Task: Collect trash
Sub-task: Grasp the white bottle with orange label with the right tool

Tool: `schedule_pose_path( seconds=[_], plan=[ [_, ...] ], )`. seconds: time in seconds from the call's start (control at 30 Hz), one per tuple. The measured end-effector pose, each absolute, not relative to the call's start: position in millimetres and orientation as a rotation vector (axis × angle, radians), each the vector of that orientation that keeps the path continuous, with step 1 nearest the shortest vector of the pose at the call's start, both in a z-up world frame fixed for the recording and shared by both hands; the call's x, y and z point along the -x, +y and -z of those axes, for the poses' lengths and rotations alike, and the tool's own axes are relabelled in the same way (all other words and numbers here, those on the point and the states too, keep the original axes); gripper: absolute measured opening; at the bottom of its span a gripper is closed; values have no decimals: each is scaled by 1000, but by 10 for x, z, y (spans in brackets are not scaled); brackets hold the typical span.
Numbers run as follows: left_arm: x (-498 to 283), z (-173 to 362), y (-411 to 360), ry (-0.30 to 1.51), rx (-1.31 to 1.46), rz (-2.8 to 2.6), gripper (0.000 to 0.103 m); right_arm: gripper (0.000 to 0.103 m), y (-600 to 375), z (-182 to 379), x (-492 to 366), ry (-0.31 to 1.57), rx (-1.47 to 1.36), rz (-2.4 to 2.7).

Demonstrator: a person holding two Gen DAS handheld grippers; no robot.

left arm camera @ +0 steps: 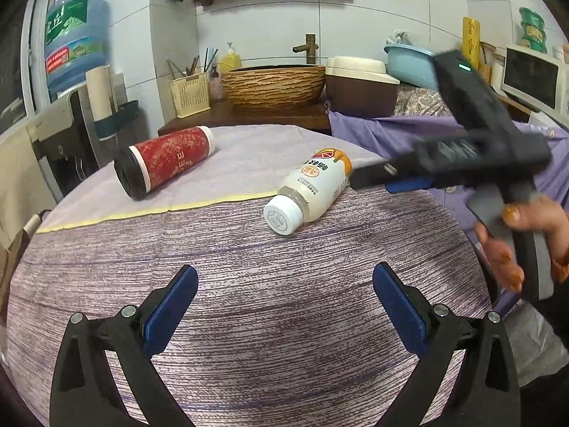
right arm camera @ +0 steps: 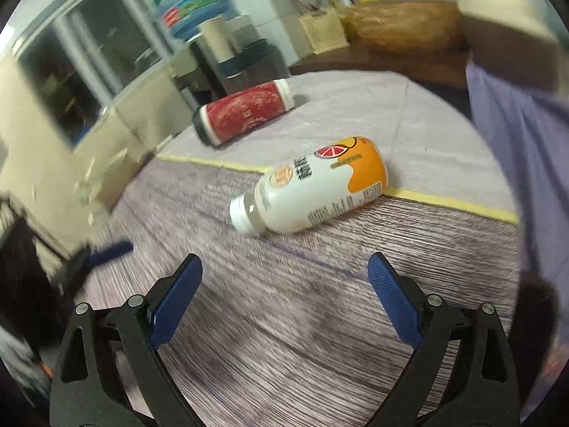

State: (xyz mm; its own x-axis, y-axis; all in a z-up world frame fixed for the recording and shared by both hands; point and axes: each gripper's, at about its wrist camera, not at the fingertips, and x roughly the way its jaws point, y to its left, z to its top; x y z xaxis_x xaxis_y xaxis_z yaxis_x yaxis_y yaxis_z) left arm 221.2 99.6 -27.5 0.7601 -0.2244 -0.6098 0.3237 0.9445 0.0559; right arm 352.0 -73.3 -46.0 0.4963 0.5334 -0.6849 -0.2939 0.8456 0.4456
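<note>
A white and orange drink bottle (left arm camera: 313, 188) with a white cap lies on its side on the striped purple tablecloth (left arm camera: 249, 302). It also shows in the right wrist view (right arm camera: 316, 192). A red canister (left arm camera: 165, 160) lies on its side further back left, also in the right wrist view (right arm camera: 245, 114). My left gripper (left arm camera: 284, 295) is open and empty, low over the cloth, short of the bottle. My right gripper (right arm camera: 284, 284) is open and empty, pointing at the bottle; in the left wrist view its fingertips (left arm camera: 370, 174) are just right of the bottle's base.
A wooden counter behind the table holds a woven basin (left arm camera: 274, 85), a cream utensil basket (left arm camera: 190, 94) and a brown box (left arm camera: 359, 89). A water jug (left arm camera: 76, 39) stands at the left. A purple cloth (left arm camera: 409, 131) hangs at the right.
</note>
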Motion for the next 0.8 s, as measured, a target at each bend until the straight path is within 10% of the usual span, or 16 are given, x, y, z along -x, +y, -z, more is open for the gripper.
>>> schedule_pose_path(
  seconds=[0.6,0.8],
  plan=[
    [-2153,425,1341,668,-181,301,97,92,-228,783,-4658,1186,-465,-267],
    [-2261,414,1421,661,-241,279,98,62,-24,757,-4726,1193,-301,-299]
  ],
)
